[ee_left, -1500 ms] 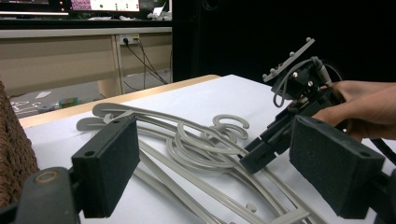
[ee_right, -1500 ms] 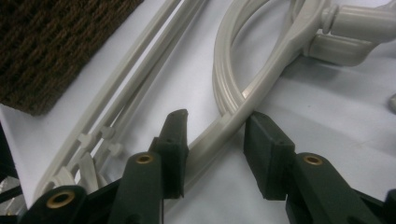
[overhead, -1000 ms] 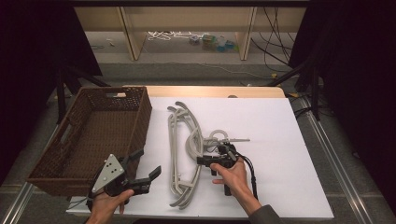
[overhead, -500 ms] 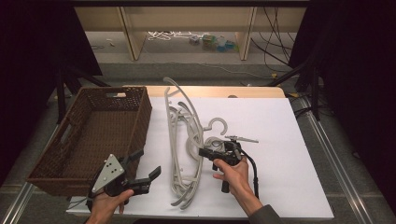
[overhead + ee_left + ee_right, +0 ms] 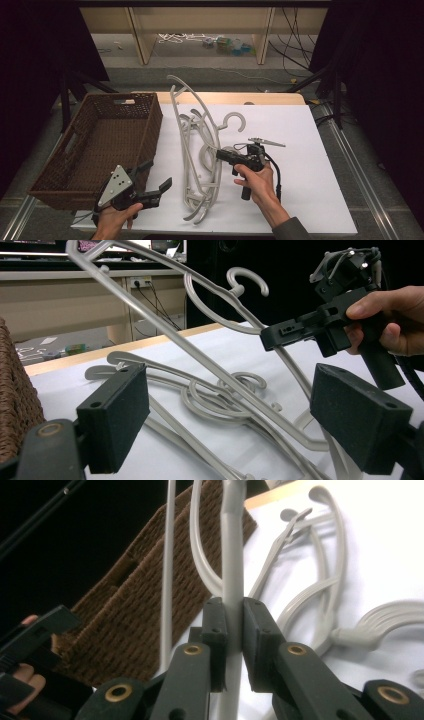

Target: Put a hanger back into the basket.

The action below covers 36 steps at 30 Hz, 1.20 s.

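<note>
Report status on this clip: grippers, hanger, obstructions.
Right gripper shut on grey hanger, one end tilted up off table. Left gripper open, holding nothing, beside wicker basket. Other hangers lie tangled underneath.

black gripper (image 5: 227,156) | brass pivot screws | grey plate | dark sleeve (image 5: 295,231)

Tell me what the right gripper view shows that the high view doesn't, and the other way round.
Right gripper view: the right gripper with its pads pressed on a grey hanger bar. High view: the whole white table, the shelves behind, and the left gripper standing open. Both: the hanger pile and the wicker basket.
</note>
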Each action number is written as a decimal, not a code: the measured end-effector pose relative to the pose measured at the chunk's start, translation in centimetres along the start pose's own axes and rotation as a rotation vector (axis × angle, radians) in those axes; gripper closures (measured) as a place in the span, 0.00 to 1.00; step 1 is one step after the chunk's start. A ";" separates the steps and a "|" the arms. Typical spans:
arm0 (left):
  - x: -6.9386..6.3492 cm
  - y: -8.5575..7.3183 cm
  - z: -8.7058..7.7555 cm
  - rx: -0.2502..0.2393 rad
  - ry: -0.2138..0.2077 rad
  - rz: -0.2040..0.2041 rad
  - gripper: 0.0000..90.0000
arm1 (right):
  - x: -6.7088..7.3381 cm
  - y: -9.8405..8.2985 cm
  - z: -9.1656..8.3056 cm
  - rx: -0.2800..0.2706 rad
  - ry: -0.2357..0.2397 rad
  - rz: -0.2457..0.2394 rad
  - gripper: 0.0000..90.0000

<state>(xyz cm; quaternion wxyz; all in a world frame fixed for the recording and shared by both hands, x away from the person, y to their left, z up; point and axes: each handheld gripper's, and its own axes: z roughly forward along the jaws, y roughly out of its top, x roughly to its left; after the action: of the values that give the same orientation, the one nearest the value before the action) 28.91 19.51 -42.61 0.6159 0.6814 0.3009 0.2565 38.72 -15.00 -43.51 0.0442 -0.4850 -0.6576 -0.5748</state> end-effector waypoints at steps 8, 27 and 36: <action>0.1 -0.1 0.0 0.005 0.003 0.004 0.18 | -0.1 0.6 -1.5 0.052 -0.014 -0.101 0.91; -0.2 0.1 0.5 0.025 -0.002 0.034 0.18 | -1.4 -0.9 -5.8 0.173 -0.011 -0.220 0.92; -1.7 1.9 3.5 0.119 -0.030 0.099 0.18 | -1.2 -2.2 -6.8 0.215 0.007 -0.273 0.92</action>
<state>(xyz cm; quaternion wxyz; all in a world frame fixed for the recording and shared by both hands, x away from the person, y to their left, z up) 30.49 15.75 -41.10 0.5654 0.7346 0.2724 0.2579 34.48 -20.90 -43.52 0.0199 -0.3816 -0.7749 -0.5035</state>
